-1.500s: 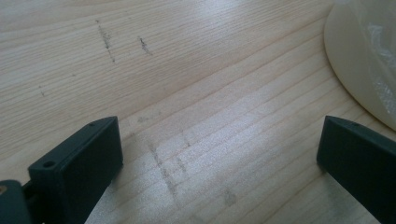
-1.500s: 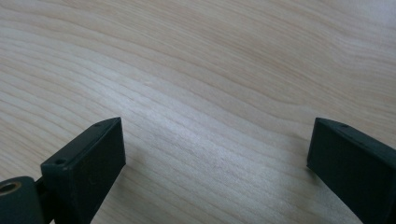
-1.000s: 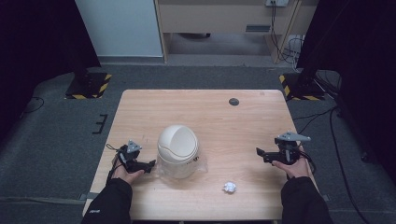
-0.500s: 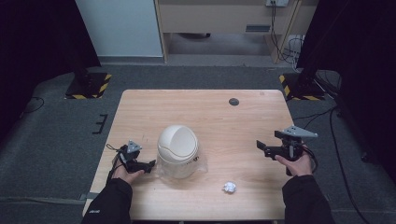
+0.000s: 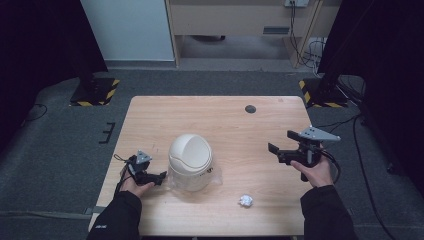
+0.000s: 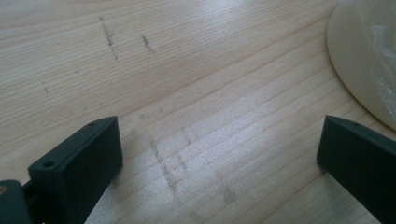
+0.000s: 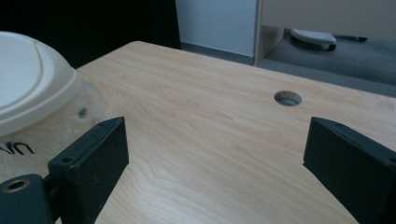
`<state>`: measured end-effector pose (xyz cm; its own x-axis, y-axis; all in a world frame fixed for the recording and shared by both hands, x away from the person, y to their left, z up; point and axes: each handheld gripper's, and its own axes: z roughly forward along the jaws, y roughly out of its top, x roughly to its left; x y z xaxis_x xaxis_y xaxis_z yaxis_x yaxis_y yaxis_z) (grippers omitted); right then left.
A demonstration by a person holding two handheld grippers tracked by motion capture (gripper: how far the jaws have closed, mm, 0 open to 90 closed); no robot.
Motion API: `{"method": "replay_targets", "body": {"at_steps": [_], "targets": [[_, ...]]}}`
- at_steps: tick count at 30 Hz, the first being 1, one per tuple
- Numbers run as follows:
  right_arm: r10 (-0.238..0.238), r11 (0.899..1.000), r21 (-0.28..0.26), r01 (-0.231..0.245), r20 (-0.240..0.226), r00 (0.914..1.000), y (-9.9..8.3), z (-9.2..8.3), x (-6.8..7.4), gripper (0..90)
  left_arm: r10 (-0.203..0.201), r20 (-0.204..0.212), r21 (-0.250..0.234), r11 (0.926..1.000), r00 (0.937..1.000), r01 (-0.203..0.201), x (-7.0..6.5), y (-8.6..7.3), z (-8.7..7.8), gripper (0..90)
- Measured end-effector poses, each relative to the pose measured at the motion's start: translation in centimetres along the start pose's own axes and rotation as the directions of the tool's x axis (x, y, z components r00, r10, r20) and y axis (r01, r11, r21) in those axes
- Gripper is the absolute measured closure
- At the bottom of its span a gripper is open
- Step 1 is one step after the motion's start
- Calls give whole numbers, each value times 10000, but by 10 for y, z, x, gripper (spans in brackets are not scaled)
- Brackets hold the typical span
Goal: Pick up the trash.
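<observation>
Two claws spread: left claw point(image 5: 161, 176) | right claw point(image 5: 274, 150) | bin point(image 5: 190, 160) lettering partly hidden, unreadable

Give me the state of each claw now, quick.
Left claw: open, empty, jaws low over the table beside the domed bin.
Right claw: open, empty, raised above the table.

Looks like a lab or test studio — a light wooden table with a round cable hole point(image 5: 250, 109) sits alone on grey carpet point(image 5: 60, 145). Black curtains point(image 5: 40, 45) hang either side, stand bases carry yellow-black hazard tape point(image 5: 95, 91), and loose cables point(image 5: 302, 30) trail behind.
</observation>
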<state>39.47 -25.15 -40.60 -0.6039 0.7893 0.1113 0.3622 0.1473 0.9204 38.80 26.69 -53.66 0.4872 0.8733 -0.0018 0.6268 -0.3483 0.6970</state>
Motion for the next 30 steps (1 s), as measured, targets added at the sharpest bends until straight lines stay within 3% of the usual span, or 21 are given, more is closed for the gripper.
{"method": "replay_targets", "body": {"at_steps": [14, 22, 30], "targets": [[-306, 9953, -930, 252, -574, 9979, 43, 1, 25, 71, 1, -6, 4, 10000, 10000, -1, 0, 0, 0, 0], [-564, 9931, -1067, 478, -794, 9952, 68, 11, 36, 72, 2, -6, 3, 10000, 10000, -2, 0, 0, 0, 0], [-750, 9928, -1011, 636, -1133, 9907, 81, 25, 48, 68, 0, -5, 1, 10000, 10000, 0, 0, 0, 0, 0]]}}
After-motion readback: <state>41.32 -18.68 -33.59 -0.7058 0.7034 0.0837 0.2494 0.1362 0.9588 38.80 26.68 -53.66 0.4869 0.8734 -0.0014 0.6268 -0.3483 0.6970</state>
